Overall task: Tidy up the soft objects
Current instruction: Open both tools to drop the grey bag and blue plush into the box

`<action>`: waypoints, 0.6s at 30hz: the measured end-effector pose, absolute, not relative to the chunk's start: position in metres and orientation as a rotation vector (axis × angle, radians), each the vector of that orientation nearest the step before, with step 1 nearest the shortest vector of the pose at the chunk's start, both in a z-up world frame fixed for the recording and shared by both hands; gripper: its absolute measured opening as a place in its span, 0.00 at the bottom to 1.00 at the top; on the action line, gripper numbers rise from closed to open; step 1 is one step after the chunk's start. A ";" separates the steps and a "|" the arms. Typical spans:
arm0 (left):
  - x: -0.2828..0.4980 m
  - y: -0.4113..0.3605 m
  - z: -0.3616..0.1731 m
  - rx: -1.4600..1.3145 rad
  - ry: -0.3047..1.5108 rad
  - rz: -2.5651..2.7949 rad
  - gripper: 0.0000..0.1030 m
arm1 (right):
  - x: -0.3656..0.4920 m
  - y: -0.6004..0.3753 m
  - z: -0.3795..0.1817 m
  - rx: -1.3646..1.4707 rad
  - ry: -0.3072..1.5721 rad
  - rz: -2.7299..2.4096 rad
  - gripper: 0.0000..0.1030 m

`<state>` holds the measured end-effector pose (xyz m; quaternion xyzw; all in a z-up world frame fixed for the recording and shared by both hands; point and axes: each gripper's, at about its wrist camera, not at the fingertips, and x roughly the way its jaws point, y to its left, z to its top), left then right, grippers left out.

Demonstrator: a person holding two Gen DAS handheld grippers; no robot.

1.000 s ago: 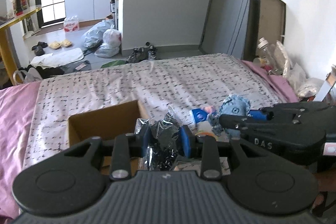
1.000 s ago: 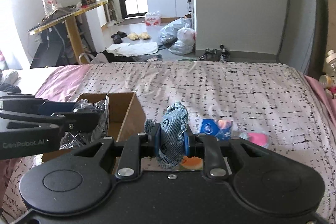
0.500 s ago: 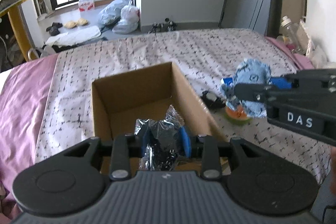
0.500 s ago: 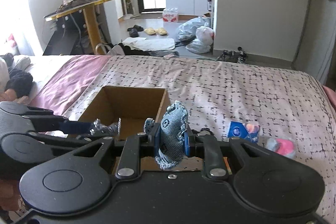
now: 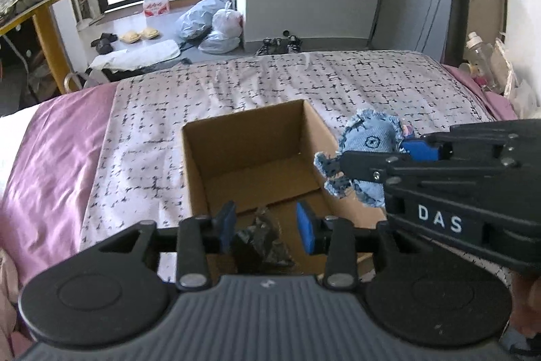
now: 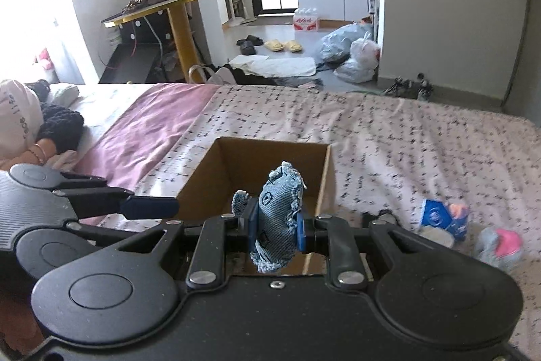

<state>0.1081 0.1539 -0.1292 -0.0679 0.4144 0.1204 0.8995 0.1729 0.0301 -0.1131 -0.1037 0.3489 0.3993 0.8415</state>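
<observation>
An open cardboard box (image 5: 250, 158) stands on the bed. My left gripper (image 5: 266, 227) hangs over its near end with the jaws opening. A dark crinkly plastic packet (image 5: 260, 242) sits low between the blue pads, and neither pad presses on it. My right gripper (image 6: 274, 227) is shut on a blue denim soft toy (image 6: 275, 212) just above the near right part of the box (image 6: 270, 164). In the left wrist view the toy (image 5: 368, 137) hangs by the box's right wall, pinched in the right gripper's fingers (image 5: 358, 163).
A blue tissue pack (image 6: 443, 219) and a pink and grey soft thing (image 6: 500, 246) lie on the patterned bedcover (image 6: 405, 141) right of the box. A pink sheet (image 5: 50, 164) covers the left side. A person's arm (image 6: 37, 153) rests at the far left.
My left gripper came over the box and its jaws parted, so the dark packet sank from between the pads. My right gripper carried the denim toy leftward to the box.
</observation>
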 end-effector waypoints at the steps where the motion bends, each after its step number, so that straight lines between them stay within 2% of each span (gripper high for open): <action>1: 0.105 0.155 -0.128 -0.141 0.857 0.248 0.40 | 0.172 0.031 -0.115 -0.217 0.742 0.846 0.21; 7: 0.093 0.158 -0.124 -0.120 0.873 0.233 0.53 | 0.170 0.036 -0.124 -0.192 0.793 0.863 0.22; 11: 0.086 0.159 -0.121 -0.112 0.876 0.221 0.66 | 0.173 0.037 -0.131 -0.170 0.840 0.872 0.23; 14: 0.083 0.157 -0.119 -0.086 0.883 0.206 0.70 | 0.177 0.035 -0.133 -0.134 0.879 0.894 0.32; 16: 0.083 0.158 -0.120 -0.081 0.890 0.207 0.70 | 0.179 0.032 -0.131 -0.109 0.893 0.892 0.55; 18: 0.083 0.158 -0.119 -0.099 0.894 0.212 0.70 | 0.181 0.026 -0.127 -0.084 0.884 0.893 0.58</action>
